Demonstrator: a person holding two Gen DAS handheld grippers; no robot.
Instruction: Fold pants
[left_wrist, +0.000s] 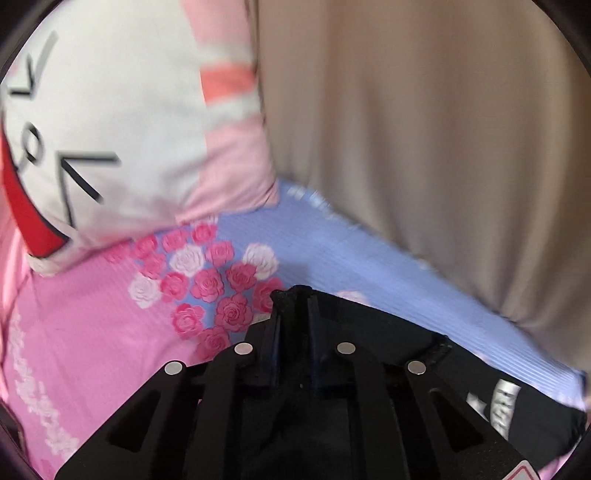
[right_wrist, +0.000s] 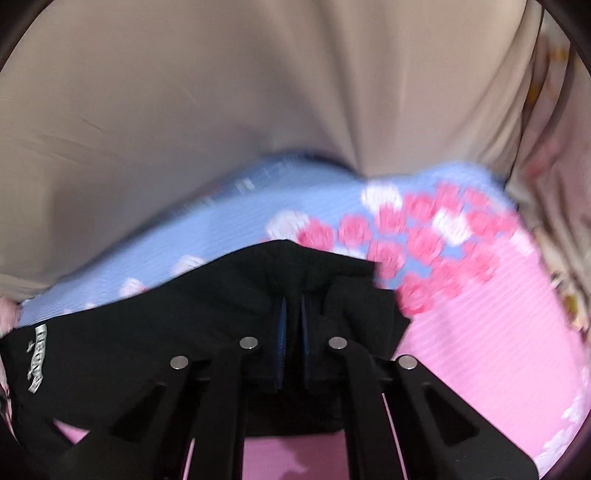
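Evidently both the left gripper (left_wrist: 295, 295) and right gripper (right_wrist: 293, 295) are clamped on the black pants (right_wrist: 147, 332): soft, light, limp fabric, best pinched at edges.

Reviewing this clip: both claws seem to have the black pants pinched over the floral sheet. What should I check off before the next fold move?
1. Left claw shut on black pants: ok.
2. Right claw shut on the pants: ok.
3. Fabric bunched at the right claw: not ok.
4. Floral sheet bare ahead: ok.
5. Pillow apart from the pants: ok.
6. Legs aligned: cannot tell.
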